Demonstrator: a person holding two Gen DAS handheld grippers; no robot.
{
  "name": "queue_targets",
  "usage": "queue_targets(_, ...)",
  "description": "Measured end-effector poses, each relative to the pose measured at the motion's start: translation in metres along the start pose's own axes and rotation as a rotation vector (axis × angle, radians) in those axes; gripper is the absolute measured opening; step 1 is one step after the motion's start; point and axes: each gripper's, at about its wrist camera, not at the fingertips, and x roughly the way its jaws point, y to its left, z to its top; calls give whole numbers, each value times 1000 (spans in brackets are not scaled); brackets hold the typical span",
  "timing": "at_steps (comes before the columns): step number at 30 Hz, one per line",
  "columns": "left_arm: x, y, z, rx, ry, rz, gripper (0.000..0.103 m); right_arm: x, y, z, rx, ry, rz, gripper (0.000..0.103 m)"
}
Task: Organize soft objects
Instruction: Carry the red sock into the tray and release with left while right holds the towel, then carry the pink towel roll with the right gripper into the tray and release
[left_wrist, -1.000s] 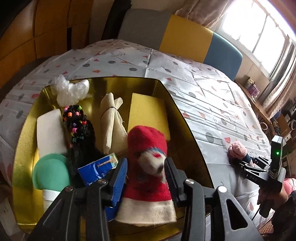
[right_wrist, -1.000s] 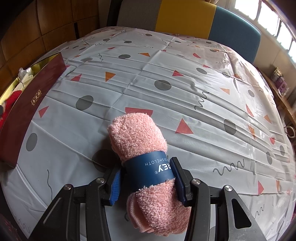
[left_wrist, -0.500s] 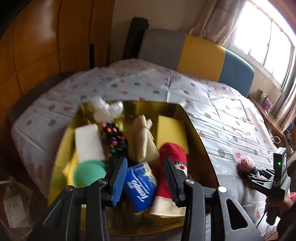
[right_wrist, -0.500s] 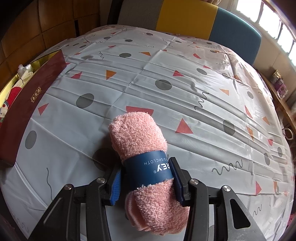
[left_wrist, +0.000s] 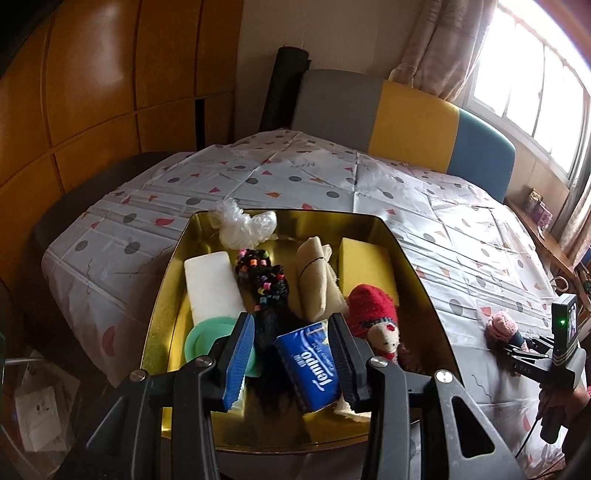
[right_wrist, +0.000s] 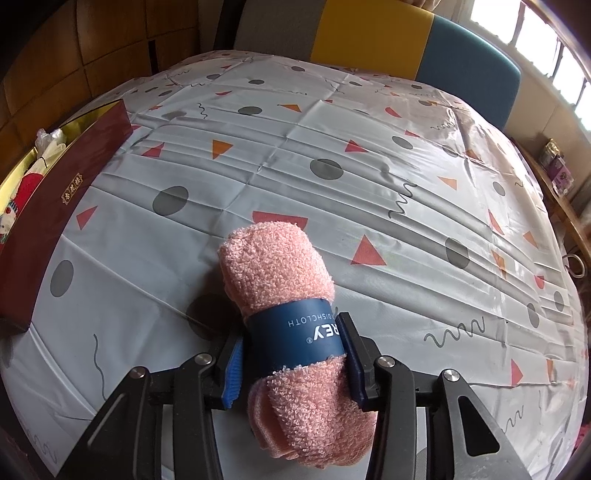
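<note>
A gold-lined box (left_wrist: 173, 266) sits on the patterned table. It holds a red sock doll (left_wrist: 373, 314), a blue tissue pack (left_wrist: 310, 363), a yellow sponge (left_wrist: 364, 264), a beige cloth roll (left_wrist: 316, 280), a black beaded hair piece (left_wrist: 264, 280), a white block (left_wrist: 212, 284), a green lid (left_wrist: 205, 338) and a clear plastic bag (left_wrist: 240, 225). My left gripper (left_wrist: 291, 358) is open and empty above the box's near end. My right gripper (right_wrist: 293, 363) is shut on a rolled pink dishcloth (right_wrist: 280, 288) with a blue band; the dishcloth also shows in the left wrist view (left_wrist: 501, 326).
The box's dark red outer wall (right_wrist: 55, 206) lies at the left of the right wrist view. A grey, yellow and blue chair back (left_wrist: 406, 118) stands behind the table. A wooden wall (left_wrist: 92, 92) is at the left. Papers (left_wrist: 37, 410) lie on the floor.
My left gripper has drawn back and up from the red sock doll, which stays in the box. My right gripper keeps its hold on the pink dishcloth and has hardly moved.
</note>
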Motion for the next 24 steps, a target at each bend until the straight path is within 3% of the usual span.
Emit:
queue_targets(14,-4,14,-1,-25,-18,11,41,1,0,1,37,16,-17,45)
queue_targets(24,-12,26,3,-33,-40,27,41,-1,1,4,139,57,-53,41)
